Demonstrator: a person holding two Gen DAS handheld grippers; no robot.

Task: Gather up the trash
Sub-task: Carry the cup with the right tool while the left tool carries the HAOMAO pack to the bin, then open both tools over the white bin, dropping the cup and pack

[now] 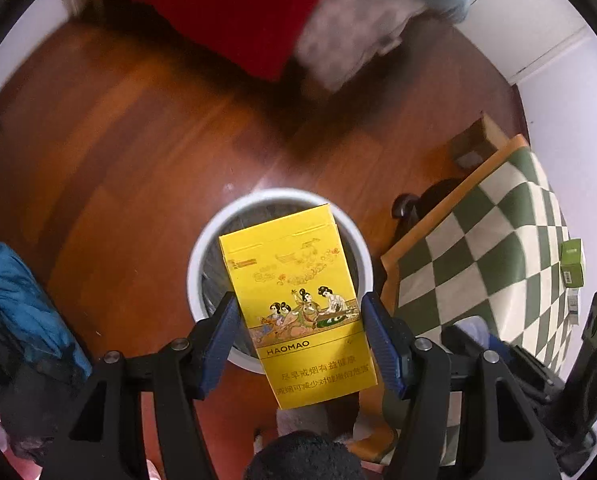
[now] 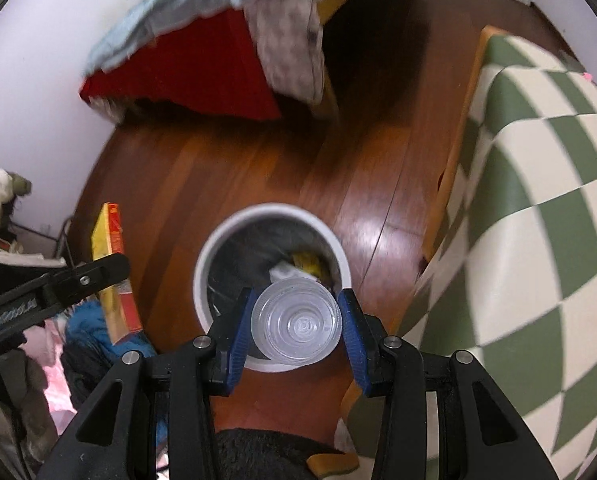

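My left gripper [image 1: 298, 328] is shut on a yellow cigarette box [image 1: 298, 304] marked HAOMAO and holds it right above the white round trash bin [image 1: 196, 280] on the wooden floor. In the right wrist view the same box [image 2: 114, 272] shows at the left in the other gripper's finger. My right gripper [image 2: 296, 320] is shut on a clear plastic cup [image 2: 296, 324], seen bottom-first, over the near rim of the bin [image 2: 202, 264]. Yellow and white scraps [image 2: 298, 266] lie inside the bin's dark liner.
A table with a green-and-white checkered cloth [image 1: 494, 248] [image 2: 538, 208] stands right of the bin; a green box [image 1: 571, 262] lies on it. Red and patterned bedding [image 2: 218, 72] hangs at the back. Blue and pink clothes [image 1: 14, 308] are piled at the left.
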